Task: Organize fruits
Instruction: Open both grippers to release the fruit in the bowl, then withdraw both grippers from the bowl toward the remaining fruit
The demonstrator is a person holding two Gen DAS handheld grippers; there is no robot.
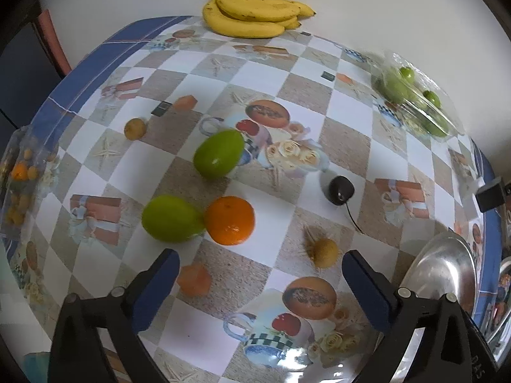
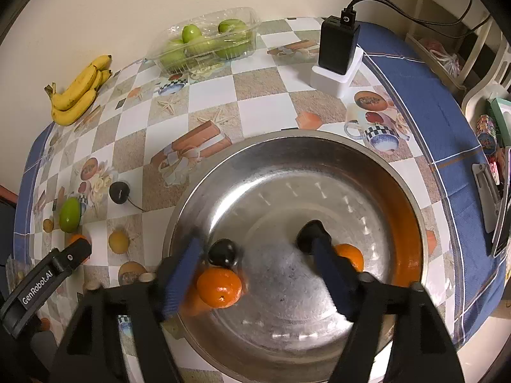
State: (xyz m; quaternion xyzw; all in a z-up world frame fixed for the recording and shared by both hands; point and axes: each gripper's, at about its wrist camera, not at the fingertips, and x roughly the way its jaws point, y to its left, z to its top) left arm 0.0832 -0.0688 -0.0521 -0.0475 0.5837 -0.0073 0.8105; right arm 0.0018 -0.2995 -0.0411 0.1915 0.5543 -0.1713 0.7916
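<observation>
L gripper [image 1: 260,274]: jaws wide, empty, above loose orange [image 1: 229,220] + limes on table, likely next pick.
R gripper [image 2: 258,265]: jaws apart, nothing held, over steel bowl [image 2: 319,142]; dropped orange [image 2: 219,287] sits inside.

left gripper [image 1: 260,266]: fingers spread, angled down | right gripper [image 2: 255,257]: fingers apart, empty

"GenRobot.AI" on left gripper [image 2: 68,257]

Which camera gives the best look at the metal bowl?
The right wrist view: the metal bowl fills the middle of the picture, whole rim visible, with oranges and a dark fruit inside. The left wrist view catches only a slice of the bowl's rim at the right edge.
</observation>
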